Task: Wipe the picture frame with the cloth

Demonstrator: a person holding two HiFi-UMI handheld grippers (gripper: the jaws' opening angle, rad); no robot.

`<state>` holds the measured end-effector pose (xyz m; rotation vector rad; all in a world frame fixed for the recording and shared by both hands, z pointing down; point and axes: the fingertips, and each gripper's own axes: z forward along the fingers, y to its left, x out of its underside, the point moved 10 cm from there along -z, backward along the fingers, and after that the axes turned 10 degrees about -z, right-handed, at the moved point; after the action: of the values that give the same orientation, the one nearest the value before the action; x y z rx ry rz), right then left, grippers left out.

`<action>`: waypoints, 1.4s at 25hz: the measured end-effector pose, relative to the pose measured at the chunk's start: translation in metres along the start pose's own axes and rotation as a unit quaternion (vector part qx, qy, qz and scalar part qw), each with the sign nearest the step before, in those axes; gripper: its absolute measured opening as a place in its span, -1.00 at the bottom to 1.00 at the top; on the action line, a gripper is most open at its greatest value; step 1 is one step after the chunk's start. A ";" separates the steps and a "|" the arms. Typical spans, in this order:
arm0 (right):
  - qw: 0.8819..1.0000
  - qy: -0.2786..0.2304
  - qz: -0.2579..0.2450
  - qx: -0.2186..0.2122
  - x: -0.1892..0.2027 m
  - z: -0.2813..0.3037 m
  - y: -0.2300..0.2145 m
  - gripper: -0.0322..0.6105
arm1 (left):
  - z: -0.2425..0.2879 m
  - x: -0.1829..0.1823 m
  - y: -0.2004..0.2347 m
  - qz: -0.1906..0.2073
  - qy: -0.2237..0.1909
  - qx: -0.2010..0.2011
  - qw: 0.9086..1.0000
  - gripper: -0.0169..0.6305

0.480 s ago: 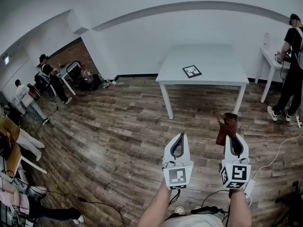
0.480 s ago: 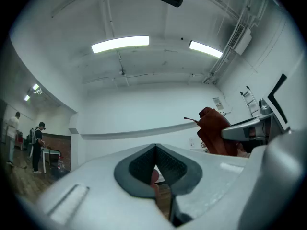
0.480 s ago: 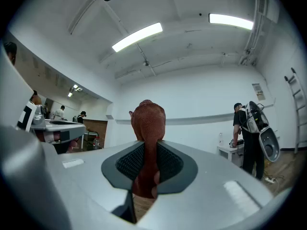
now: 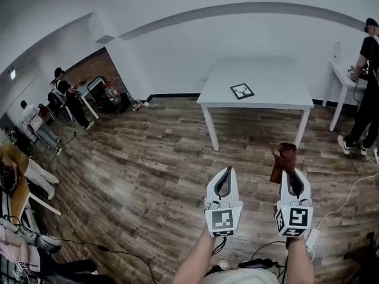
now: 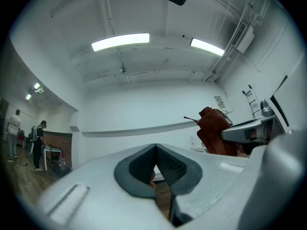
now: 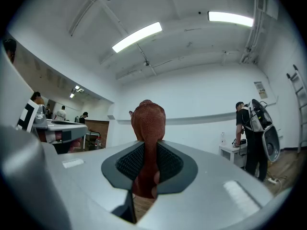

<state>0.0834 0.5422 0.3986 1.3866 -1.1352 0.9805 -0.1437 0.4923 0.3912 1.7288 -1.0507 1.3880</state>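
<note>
Frame (image 4: pixel 241 90) is lying flat on a white table (image 4: pixel 278 96) across the room, well apart from the person, who is holding the left gripper (image 4: pixel 225 171) closed, empty, the right gripper (image 4: pixel 289 171) clamping a brown cloth (image 4: pixel 283 158). All wiping is remaining.

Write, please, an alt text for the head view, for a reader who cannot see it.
Two hand-held grippers point forward over a wood floor: the right gripper is shut on a brown cloth, the left gripper is shut and empty. Farther ahead, a picture frame lies on a white table.
</note>
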 end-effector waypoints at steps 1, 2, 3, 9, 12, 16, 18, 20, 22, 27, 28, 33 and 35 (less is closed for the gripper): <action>1.000 0.002 0.001 -0.002 0.001 0.002 -0.003 -0.63 | 0.003 0.001 -0.002 -0.004 0.004 -0.001 1.000 -0.94; 1.000 0.003 0.003 -0.003 0.003 0.004 -0.005 -0.63 | 0.005 0.003 -0.004 -0.007 0.009 -0.002 1.000 -0.94; 1.000 0.003 0.006 -0.005 0.006 0.005 -0.007 -0.63 | 0.006 0.004 -0.006 -0.008 0.012 -0.003 1.000 -0.94; 1.000 0.006 0.015 -0.021 0.025 0.030 -0.011 -0.62 | 0.028 0.017 -0.009 -0.009 0.016 -0.011 1.000 -0.94; 1.000 0.008 0.015 -0.026 0.034 0.056 -0.017 -0.62 | 0.054 0.026 -0.006 -0.011 0.016 -0.010 1.000 -0.94; 0.999 0.012 0.015 -0.026 0.048 0.109 -0.021 -0.62 | 0.102 0.042 0.013 -0.015 0.017 -0.008 1.000 -0.94; 1.000 0.013 0.015 -0.024 0.054 0.141 -0.017 -0.62 | 0.129 0.052 0.030 -0.016 0.016 -0.006 1.000 -0.94; 1.000 0.014 0.014 -0.023 0.060 0.178 -0.013 -0.62 | 0.160 0.061 0.048 -0.016 0.015 -0.004 1.000 -0.94; 1.000 0.017 0.012 -0.020 0.063 0.219 -0.012 -0.62 | 0.198 0.065 0.065 -0.018 0.014 0.000 1.000 -0.94; 1.000 0.026 0.009 -0.014 0.064 0.312 -0.010 -0.62 | 0.281 0.071 0.105 -0.017 0.015 0.016 1.000 -0.94; 1.000 0.027 0.008 -0.013 0.064 0.328 -0.009 -0.62 | 0.295 0.073 0.112 -0.017 0.015 0.017 1.000 -0.94; 0.999 0.031 0.008 -0.012 0.071 0.391 -0.009 -0.62 | 0.354 0.085 0.139 -0.025 0.018 0.021 0.999 -0.94; 0.999 0.033 0.008 -0.014 0.077 0.414 -0.012 -0.62 | 0.376 0.091 0.144 -0.026 0.019 0.022 0.999 -0.94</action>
<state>0.1029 0.1220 0.4210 1.3159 -1.1093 1.0104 -0.0995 0.0823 0.4062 1.7428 -0.9546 1.4153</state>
